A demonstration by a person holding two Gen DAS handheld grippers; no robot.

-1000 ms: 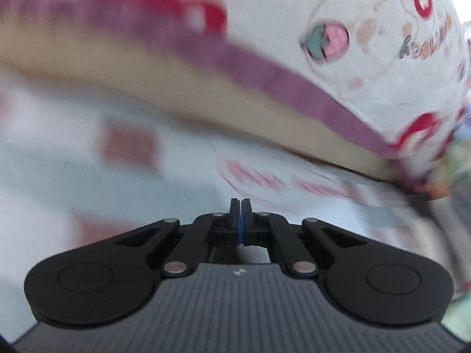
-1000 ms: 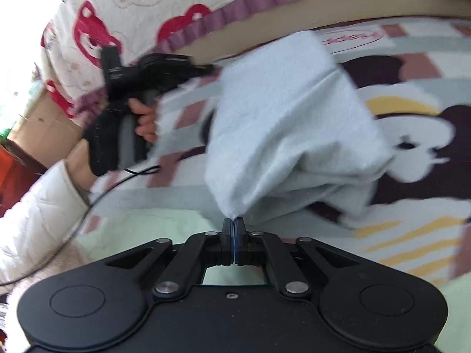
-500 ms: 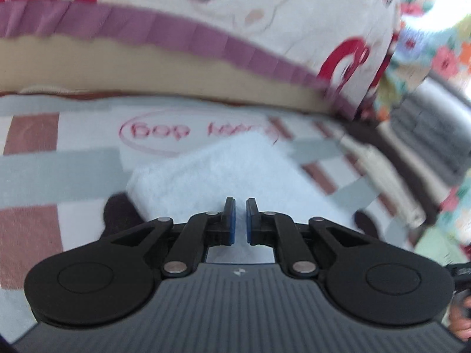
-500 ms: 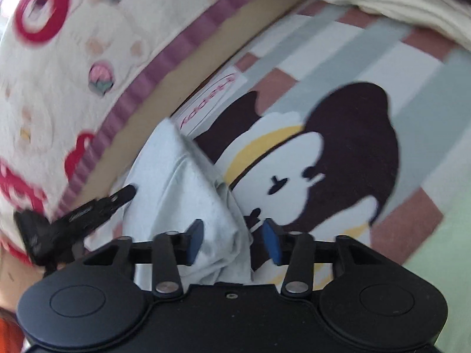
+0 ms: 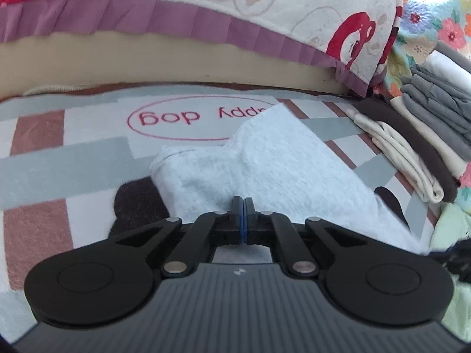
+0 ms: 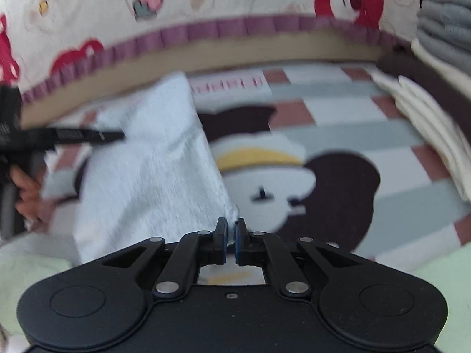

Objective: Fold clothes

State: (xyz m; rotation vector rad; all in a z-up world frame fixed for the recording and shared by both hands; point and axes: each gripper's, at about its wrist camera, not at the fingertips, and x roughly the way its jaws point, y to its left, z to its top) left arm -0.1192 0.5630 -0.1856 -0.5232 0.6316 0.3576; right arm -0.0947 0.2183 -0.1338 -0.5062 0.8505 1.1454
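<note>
A light grey garment (image 5: 265,161) lies loosely folded on the cartoon-dog blanket (image 5: 73,161), just before the left gripper (image 5: 243,201). Its jaws are closing, blue pads together, at the garment's near edge, which runs right up to the fingertips. In the right wrist view the garment (image 6: 147,182) stretches from the left gripper (image 6: 117,136), whose tip meets its far left edge, down to the right gripper (image 6: 231,223). The right jaws are closing to a narrow slit with the garment's near corner pinched between the tips.
A stack of folded clothes (image 5: 426,147) in grey, cream and brown stands at the right (image 6: 426,103). A bear-print quilt (image 5: 265,6) with a purple frill rises behind. A person's hand (image 6: 26,188) holds the left gripper. Pale green cloth (image 6: 435,270) lies near.
The right gripper let the raised garment down onto the blanket, opened wide, then closed on its near corner. The left gripper swung onto the garment, parted slightly and closed again.
</note>
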